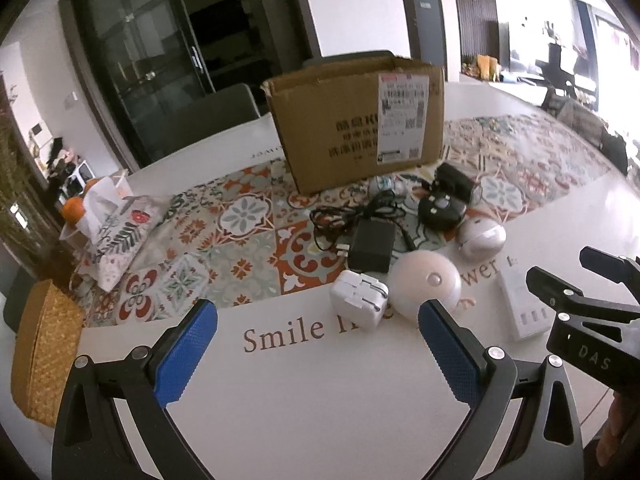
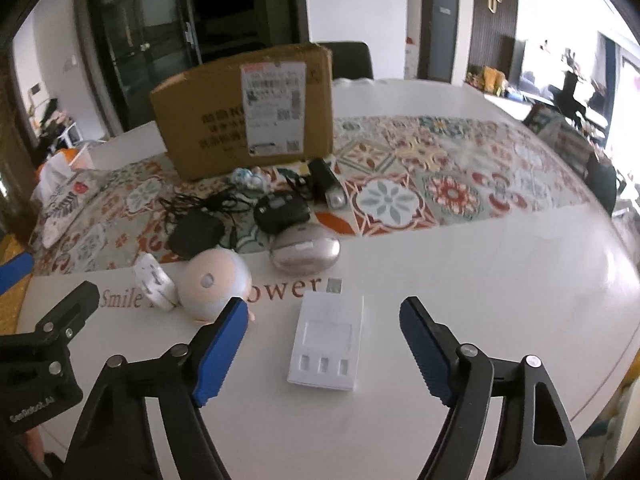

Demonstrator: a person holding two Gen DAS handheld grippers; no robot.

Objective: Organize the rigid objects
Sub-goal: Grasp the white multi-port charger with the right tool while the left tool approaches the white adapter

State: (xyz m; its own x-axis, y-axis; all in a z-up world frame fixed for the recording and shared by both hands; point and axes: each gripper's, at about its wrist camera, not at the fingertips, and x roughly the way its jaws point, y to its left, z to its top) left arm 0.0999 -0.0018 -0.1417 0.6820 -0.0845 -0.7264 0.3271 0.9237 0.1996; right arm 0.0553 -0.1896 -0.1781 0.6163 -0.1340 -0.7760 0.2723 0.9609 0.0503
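We hold both grippers above the white counter [image 2: 480, 280], and both have their fingers wide apart with nothing between them. The left gripper [image 1: 318, 344] hangs over the printed words "Smile", just before the white plug adapter [image 1: 359, 297] and the round white lamp [image 1: 425, 283], which touch each other. The right gripper [image 2: 324, 344] stands over the flat white charger [image 2: 326, 344], which lies on the counter between its blue fingers [image 2: 222, 348] but is not touched by them.

Behind these things we see a black power adapter [image 1: 372, 246] with its tangled cable [image 1: 340, 216], lying on the patterned table runner [image 1: 240, 232]. Near it is a round black device [image 1: 440, 210] and a small black device with a lens [image 2: 328, 186]. A silver-white mouse [image 2: 306, 254] rests at the edge of the runner, just beside the round black device.

The open cardboard box [image 1: 356, 124] stands upright on the runner behind the whole group, its shipping label turned to us. At the far left a floral tissue cover [image 1: 116, 232] lies near a woven basket [image 1: 40, 356].
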